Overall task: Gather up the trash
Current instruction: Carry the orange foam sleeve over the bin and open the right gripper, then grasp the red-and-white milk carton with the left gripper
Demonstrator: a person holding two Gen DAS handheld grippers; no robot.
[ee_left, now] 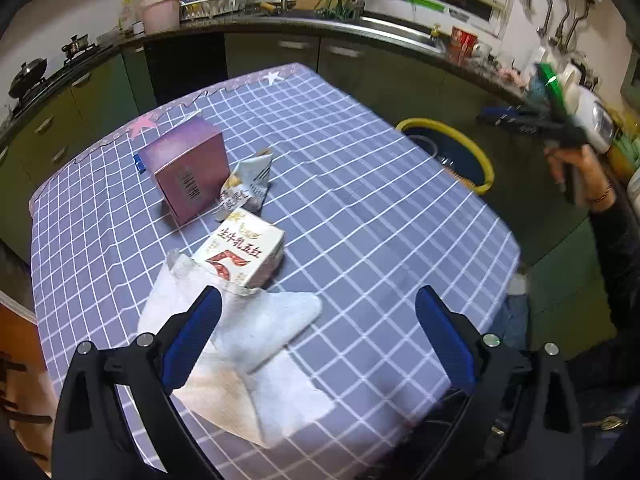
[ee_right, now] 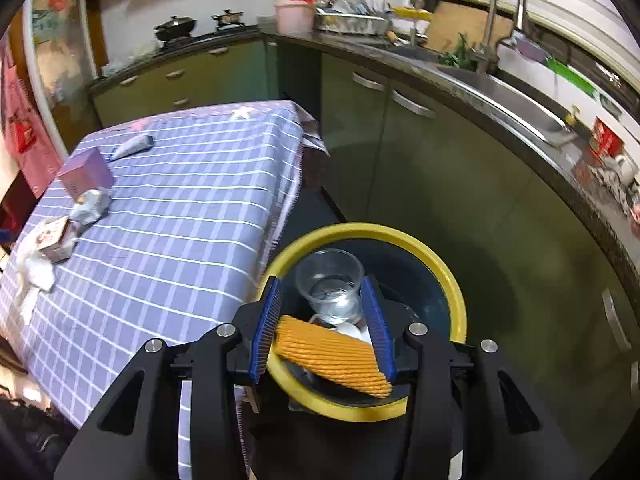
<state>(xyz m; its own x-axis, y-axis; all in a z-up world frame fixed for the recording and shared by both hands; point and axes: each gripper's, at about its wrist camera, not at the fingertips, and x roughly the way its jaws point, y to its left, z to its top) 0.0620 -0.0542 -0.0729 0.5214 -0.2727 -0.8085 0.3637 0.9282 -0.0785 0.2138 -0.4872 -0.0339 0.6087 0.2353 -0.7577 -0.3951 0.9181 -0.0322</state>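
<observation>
My left gripper (ee_left: pixel 318 300) is open above the near end of the checked table (ee_left: pixel 360 208), its left finger over a crumpled white tissue (ee_left: pixel 256 344). Past the tissue lie a white milk carton (ee_left: pixel 244 254), a crumpled wrapper (ee_left: pixel 248 184) and a purple box (ee_left: pixel 186 168). My right gripper (ee_right: pixel 320 292) is over the yellow-rimmed bin (ee_right: pixel 452 292), shut on an orange ribbed packet (ee_right: pixel 332 356) held across its pads. A clear plastic cup (ee_right: pixel 330 282) lies in the bin below. The bin (ee_left: pixel 476 148) also shows beside the table in the left wrist view.
A white tube (ee_right: pixel 132 146) lies at the table's far end. Green kitchen cabinets (ee_right: pixel 460 184) with a sink (ee_right: pixel 516 100) and countertop run behind and to the right of the bin. A stove with pots (ee_right: pixel 176 28) stands at the back.
</observation>
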